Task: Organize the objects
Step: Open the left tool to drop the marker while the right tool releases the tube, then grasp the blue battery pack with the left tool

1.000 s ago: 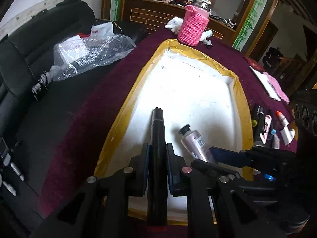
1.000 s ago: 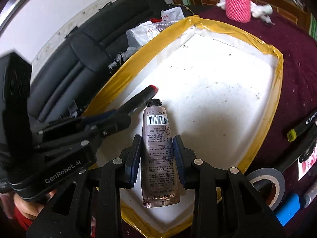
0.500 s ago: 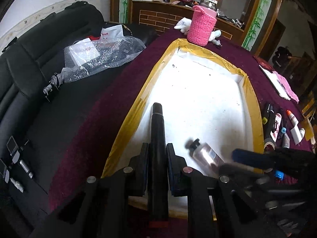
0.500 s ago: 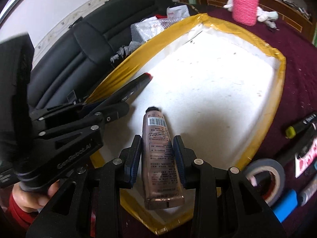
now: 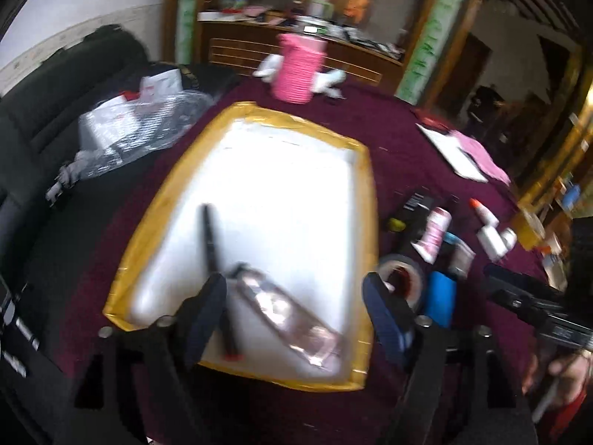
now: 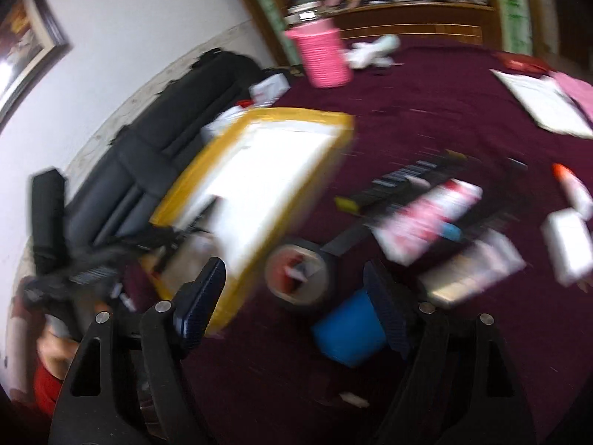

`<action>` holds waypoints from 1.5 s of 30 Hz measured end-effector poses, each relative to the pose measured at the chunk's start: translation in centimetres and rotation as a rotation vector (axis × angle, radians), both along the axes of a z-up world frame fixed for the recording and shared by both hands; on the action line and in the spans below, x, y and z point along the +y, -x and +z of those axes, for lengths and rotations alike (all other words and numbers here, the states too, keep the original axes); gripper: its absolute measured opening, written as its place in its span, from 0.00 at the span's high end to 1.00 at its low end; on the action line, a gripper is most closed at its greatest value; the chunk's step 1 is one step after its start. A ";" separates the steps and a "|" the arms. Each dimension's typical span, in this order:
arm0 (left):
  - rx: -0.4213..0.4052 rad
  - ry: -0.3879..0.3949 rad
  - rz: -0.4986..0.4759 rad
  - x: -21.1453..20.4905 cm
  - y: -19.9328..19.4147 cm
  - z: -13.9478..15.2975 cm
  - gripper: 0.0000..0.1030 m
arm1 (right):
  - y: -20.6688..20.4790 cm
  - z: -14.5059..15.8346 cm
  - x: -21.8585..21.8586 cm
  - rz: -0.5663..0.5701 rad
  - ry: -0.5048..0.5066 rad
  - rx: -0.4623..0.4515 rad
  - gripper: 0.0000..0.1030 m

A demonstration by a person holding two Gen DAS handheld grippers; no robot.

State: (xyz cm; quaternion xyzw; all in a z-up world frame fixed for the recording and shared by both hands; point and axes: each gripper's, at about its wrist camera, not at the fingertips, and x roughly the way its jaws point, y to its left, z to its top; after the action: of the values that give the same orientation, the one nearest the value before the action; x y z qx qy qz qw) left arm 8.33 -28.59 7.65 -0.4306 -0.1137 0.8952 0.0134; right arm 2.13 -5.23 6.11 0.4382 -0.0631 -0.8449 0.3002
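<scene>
Left wrist view, blurred: left gripper point(image 5: 294, 306) with jaws opening, blue pads wide apart and pressing on nothing, poised over near end of shallow white tray with yellow taped rim point(image 5: 142, 230). Slim black marker pen with red end point(image 5: 217, 270) lying lengthwise on tray floor by left pad, apparently free of it; silvery-pink squeeze tube with dark cap point(image 5: 287, 313) lying slantwise just beside pen, between spread pads, released. Tray resting on dark maroon tablecloth point(image 5: 400, 155). Right of tray on cloth: grey roll of tape point(image 5: 402, 276), blue cylindrical cap point(image 5: 439, 296), pink-and-white tube point(image 5: 433, 235), white glue bottle with orange tip point(image 5: 487, 224). Pink knitted cylindrical holder point(image 5: 298, 68) standing beyond far end of tray. Right gripper body visible at right edge, held by hand with red sleeve point(image 5: 567, 374). Right wrist view, heavily blurred: right gripper point(image 6: 294, 302) likewise with jaws opening, pads apart and clamping nothing, pointed at cloth point(image 6: 426, 111) beside tray point(image 6: 226, 137), roll of tape point(image 6: 296, 276) and blue cap point(image 6: 348, 330) seen between pads. Pink-and-white tube point(image 6: 430, 218) and glue bottle point(image 6: 572, 189) farther right; pink holder point(image 6: 322, 55) at far side.
</scene>
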 end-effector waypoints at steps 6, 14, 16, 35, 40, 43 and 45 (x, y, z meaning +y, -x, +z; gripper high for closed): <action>-0.031 -0.031 -0.154 6.5 0.0 0.4 0.25 | -2.3 -1.7 7.9 -0.127 0.002 0.016 0.23; -0.087 -0.008 -0.319 14.4 0.7 -0.7 0.25 | -3.5 -3.7 12.0 -0.184 0.002 0.047 0.23; -0.097 0.009 -0.342 15.9 1.0 -1.2 0.25 | -3.6 -4.0 12.7 -0.196 0.005 0.060 0.23; -0.122 0.227 -0.397 20.6 4.5 -4.8 0.32 | -3.6 -6.0 15.0 -0.247 0.085 0.010 0.23; -0.146 0.279 -0.406 20.5 6.4 -5.7 0.47 | -3.5 -6.1 15.1 -0.250 0.095 0.002 0.23; -0.171 0.274 -0.406 19.9 6.7 -6.1 0.55 | -3.4 -6.1 15.2 -0.251 0.100 -0.001 0.23; -0.174 0.266 -0.409 19.6 6.2 -6.1 0.59 | -3.4 -6.1 15.3 -0.252 0.103 -0.002 0.23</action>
State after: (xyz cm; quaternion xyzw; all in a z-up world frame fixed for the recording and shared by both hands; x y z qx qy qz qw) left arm 2.10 -9.00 1.55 -0.5180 0.0937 0.8406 0.1279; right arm 5.51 10.06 -0.01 0.4118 -0.1613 -0.8710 0.2139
